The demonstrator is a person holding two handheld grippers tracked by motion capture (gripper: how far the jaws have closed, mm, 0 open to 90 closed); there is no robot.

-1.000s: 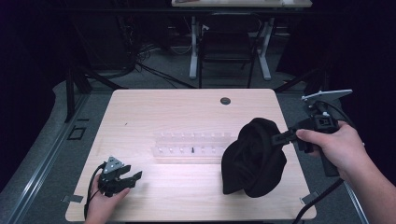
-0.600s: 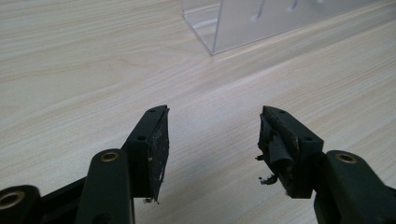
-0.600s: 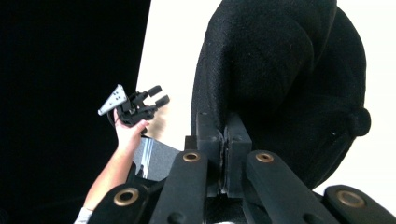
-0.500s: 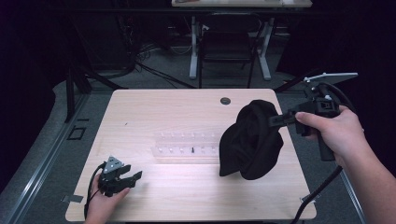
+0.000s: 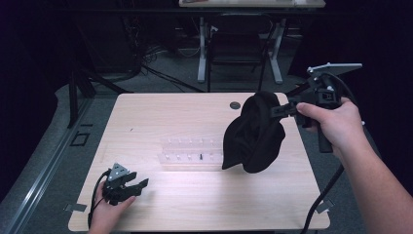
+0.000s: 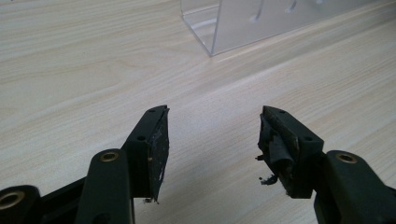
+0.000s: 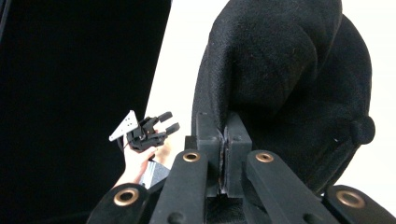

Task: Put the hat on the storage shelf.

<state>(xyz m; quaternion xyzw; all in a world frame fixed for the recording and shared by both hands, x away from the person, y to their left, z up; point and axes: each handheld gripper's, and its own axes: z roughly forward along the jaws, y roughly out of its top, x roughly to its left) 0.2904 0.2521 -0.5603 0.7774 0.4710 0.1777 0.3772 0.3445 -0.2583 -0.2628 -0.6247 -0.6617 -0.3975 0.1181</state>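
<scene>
so, held thing: one black cap [image 5: 254, 134], hanging in the air at the right middle of the high view, over the right part of the table [image 5: 185, 204].
right gripper: the right gripper [image 5: 278, 110] has its jaws pressed together on the edge of the cap; in the right gripper view the cloth [image 7: 280, 74] rises just above the closed jaws.
left gripper: the left gripper [image 5: 138, 186] rests at the lower left of the table, jaws apart, nothing between them.
handling: the cap looks soft and light, it folds and droops under its own weight; i judge it not fragile and not slippery. the brim or the thick seam edge seems the best place to hold, because thin cloth may slide out.
count: one cap, one clear plastic rack [image 5: 192, 152] at the table centre, two grippers, one round hole [image 5: 235, 105] in the table top.
</scene>
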